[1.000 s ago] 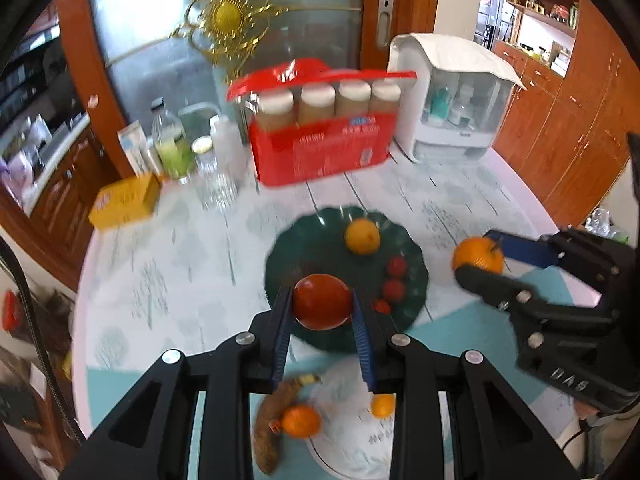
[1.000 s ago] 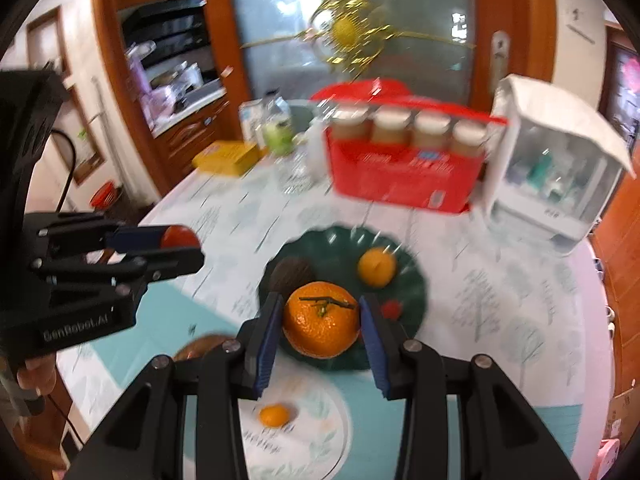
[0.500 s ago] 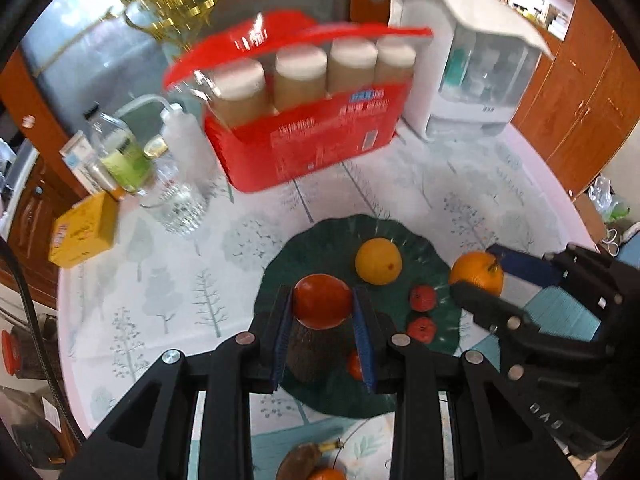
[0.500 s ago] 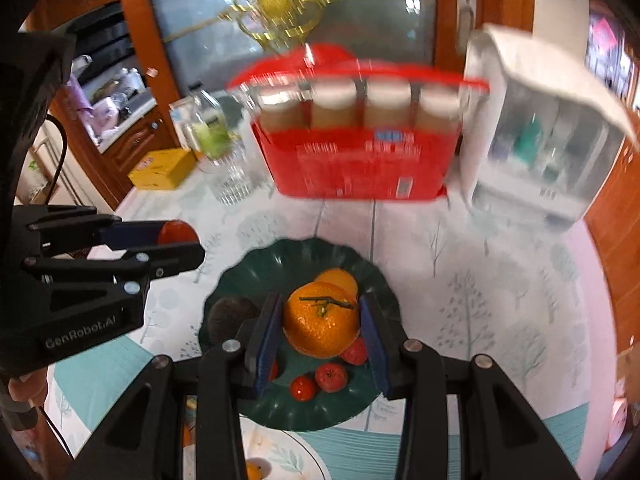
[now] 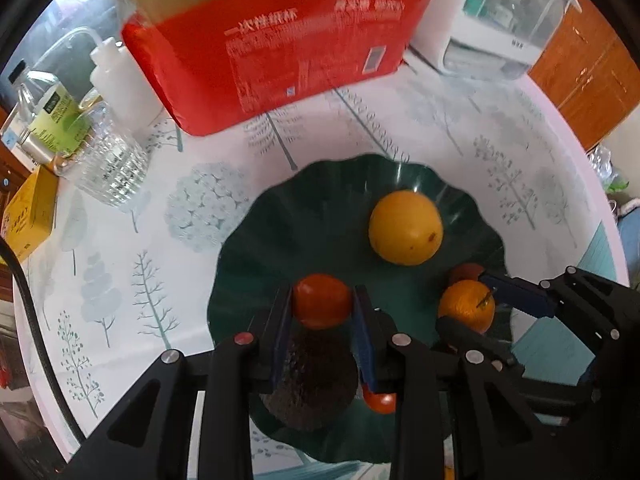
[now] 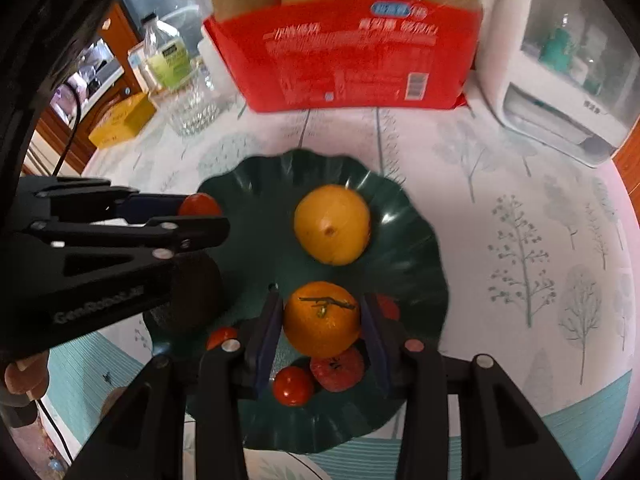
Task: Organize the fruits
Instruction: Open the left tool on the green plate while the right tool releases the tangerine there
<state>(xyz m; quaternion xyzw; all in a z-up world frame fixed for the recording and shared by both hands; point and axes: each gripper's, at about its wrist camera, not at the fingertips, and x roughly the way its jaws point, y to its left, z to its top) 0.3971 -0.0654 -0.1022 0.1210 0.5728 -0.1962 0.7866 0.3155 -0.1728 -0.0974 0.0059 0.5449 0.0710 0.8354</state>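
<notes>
Fruits gathering on the dark green plate (image 5: 256, 232), both grippers low over it, each with one more piece.

The left gripper (image 5: 322, 308) has a small red-orange fruit (image 5: 322, 300) between its pads above a dark avocado (image 5: 316, 384); its jaws are opening, apparently to drop it there. The right gripper (image 6: 322, 320) clamps a stemmed mandarin (image 6: 322, 318) over the small red fruits (image 6: 294, 386), near the yellow orange (image 6: 332, 224), probably to set it in the remaining space.
</notes>
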